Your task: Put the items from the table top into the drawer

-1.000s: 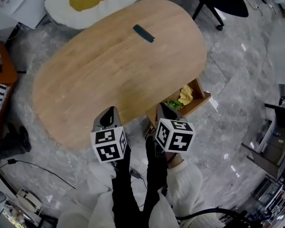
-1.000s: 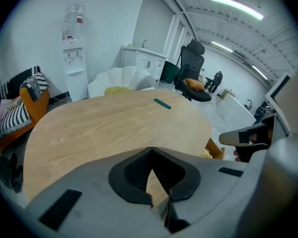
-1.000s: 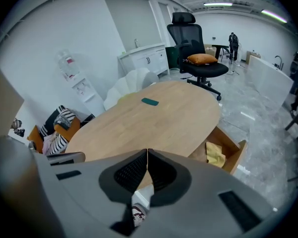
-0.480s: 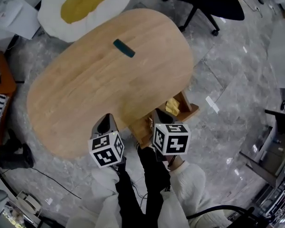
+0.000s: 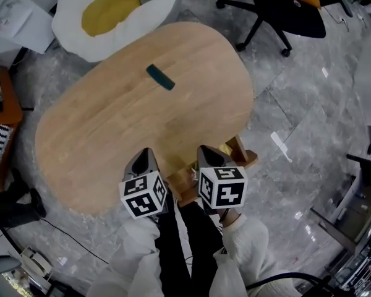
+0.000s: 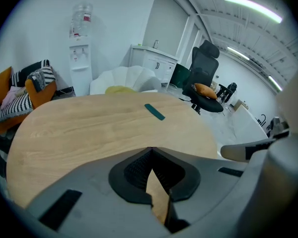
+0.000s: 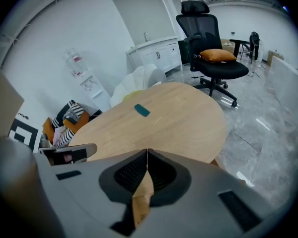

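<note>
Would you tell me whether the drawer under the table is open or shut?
Partly open: in the head view the drawer juts out past the near edge of the table.

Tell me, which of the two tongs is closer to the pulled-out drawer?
The right tongs: their tip sits beside the drawer at the table edge, while the left tongs lie farther off, over bare wood.

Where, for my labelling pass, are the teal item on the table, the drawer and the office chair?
teal item (image 5: 160, 77): head view, middle of its top face.
drawer (image 5: 250, 159): head view, its wooden outer rim.
office chair (image 5: 295, 18): head view, the black seat.
</note>
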Tool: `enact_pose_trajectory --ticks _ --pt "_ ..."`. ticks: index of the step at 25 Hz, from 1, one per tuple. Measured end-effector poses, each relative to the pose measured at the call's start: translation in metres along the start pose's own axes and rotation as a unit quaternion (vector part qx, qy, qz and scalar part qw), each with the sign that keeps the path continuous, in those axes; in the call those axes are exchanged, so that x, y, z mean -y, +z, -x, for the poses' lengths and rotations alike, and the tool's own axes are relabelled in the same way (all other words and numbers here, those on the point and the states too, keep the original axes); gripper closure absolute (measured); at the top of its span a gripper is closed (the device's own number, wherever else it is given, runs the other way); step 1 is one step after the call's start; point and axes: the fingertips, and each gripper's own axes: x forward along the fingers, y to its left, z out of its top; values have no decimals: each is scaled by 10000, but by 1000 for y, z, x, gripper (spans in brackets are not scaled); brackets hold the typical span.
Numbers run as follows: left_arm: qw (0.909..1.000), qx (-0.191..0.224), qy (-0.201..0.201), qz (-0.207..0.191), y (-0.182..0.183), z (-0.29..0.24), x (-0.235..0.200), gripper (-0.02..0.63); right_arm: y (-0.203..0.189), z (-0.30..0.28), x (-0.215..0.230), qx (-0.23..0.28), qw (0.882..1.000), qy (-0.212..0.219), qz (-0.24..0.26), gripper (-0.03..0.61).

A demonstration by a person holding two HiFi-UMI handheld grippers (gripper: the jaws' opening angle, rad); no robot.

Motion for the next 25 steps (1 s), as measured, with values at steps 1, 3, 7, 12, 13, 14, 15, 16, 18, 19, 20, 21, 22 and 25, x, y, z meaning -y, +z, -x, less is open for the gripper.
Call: enact_pose_trajectory --ticks 1,3,7,12,13,14,15,16,18,19,20,21,22,25 --pt "10000 -8 -15 81 4 -5 -1 620 1 -1 1 -35 10000 -22 -3 514" --pt "9999 -6 -63 152 14 -18 0 620 5 -6 4 -89 9999 -93 -82 514" --pt "9997 -62 -143 171 31 -41 -4 619 20 -23 7 -149 9995 -210 -190 514" --pt "9997 -95 -138 196 56 -63 -24 620 51 -49 2 -170 9994 -276 -132 514" --pt "9997 -112 -127 192 61 -68 -29 620 58 -54 1 -168 9994 -273 -120 514" --pt "9997 -128 -113 191 66 -73 -33 620 64 -60 -1 -173 9994 -265 -108 514" --pt "9997 -139 -99 192 72 -78 -37 620 70 -66 -3 -190 9994 -257 -94 514" --pt "9997 -149 -93 197 76 -82 -41 620 74 -73 -4 -221 9994 -254 -78 514" --pt "9996 -182 -105 206 84 -90 -47 620 82 -86 -6 -297 9992 -259 -46 514" --pt "9995 -209 -116 198 87 -95 -49 620 85 -93 -7 -326 9991 -257 -33 514" --pt "9995 -239 -125 180 90 -99 -52 620 90 -99 -10 -340 9991 -245 -19 514" --pt "9994 -269 -130 159 93 -104 -54 620 94 -105 -12 -341 9992 -220 1 514" --pt "9994 -294 -133 145 95 -109 -57 620 99 -111 -15 -339 9992 -188 29 514" --pt "9991 -350 -157 159 103 -122 -63 620 112 -129 -20 -378 9991 -140 137 514"
